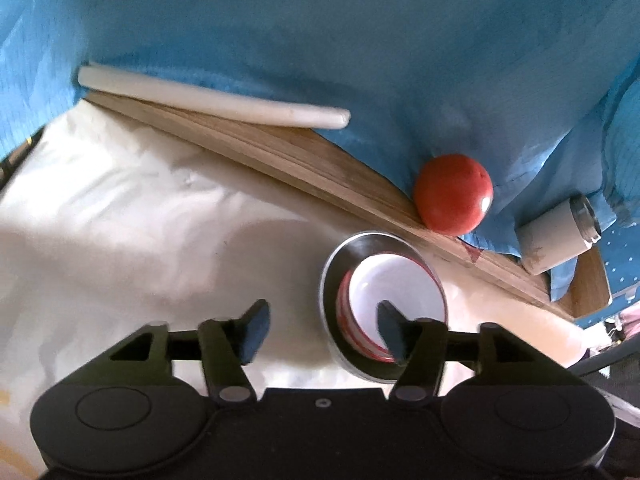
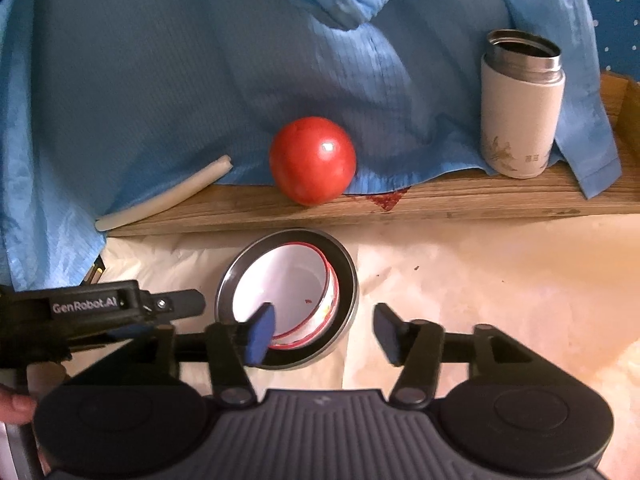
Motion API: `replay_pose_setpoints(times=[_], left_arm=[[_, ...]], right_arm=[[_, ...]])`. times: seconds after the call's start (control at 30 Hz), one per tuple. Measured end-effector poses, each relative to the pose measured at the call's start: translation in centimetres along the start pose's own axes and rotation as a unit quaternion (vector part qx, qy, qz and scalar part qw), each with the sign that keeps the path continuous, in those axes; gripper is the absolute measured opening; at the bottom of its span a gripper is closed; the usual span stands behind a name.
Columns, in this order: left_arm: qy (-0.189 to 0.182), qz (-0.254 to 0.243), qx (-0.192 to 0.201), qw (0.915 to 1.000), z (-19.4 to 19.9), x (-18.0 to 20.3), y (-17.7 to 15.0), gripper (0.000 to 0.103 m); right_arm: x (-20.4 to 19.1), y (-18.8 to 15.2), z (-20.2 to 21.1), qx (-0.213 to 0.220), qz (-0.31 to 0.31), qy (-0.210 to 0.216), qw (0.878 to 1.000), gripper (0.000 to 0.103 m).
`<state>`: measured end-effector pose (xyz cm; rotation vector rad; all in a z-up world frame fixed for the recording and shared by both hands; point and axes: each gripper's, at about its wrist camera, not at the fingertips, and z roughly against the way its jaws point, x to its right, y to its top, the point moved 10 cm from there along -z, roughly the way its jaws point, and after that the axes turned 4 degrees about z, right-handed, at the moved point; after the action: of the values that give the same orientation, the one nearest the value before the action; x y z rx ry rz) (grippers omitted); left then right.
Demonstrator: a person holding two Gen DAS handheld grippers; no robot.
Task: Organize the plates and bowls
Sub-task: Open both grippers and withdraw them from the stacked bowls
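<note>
A white bowl with red stripes (image 1: 394, 288) sits nested inside a metal bowl (image 1: 340, 252) on the white table cover. In the right wrist view the white bowl (image 2: 280, 280) and the metal bowl (image 2: 347, 280) lie just ahead of my fingers. My left gripper (image 1: 320, 330) is open and empty; its right fingertip overlaps the bowls' near rim. My right gripper (image 2: 324, 332) is open and empty; its left fingertip is over the white bowl's near rim. The left gripper's body (image 2: 92, 308) shows at the left of the right wrist view.
A red tomato (image 2: 313, 160) rests on a wooden board (image 2: 440, 200) behind the bowls, against blue cloth (image 2: 160, 80). A white open flask (image 2: 520, 108) stands at the board's right end. A white stick (image 2: 168, 196) lies at the left. In the left wrist view the tomato (image 1: 452, 194) and flask (image 1: 556, 236) are right.
</note>
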<state>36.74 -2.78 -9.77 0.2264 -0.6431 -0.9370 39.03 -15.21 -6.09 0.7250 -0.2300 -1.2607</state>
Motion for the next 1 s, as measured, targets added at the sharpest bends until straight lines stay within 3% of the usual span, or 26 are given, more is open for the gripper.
replay_pose_setpoints(times=[0.1, 0.43, 1.0], left_arm=[[0.021, -0.023, -0.006, 0.9995, -0.1, -0.5, 0.0, 0.086], [0.081, -0.046, -0.031, 0.9952, -0.8, -3.6, -0.8, 0.097], [0.119, -0.075, -0.054, 0.9886, -2.3, -5.4, 0.2, 0.1]], right_arm=[[0.2, -0.3, 0.6, 0.001, 0.0, -0.007, 1.0, 0.076], [2.2, -1.9, 1.6, -0.011, -0.019, -0.039, 0.999, 0.102], [5.1, -3.7, 0.3, -0.067, -0.01, -0.116, 0.991, 0.103]])
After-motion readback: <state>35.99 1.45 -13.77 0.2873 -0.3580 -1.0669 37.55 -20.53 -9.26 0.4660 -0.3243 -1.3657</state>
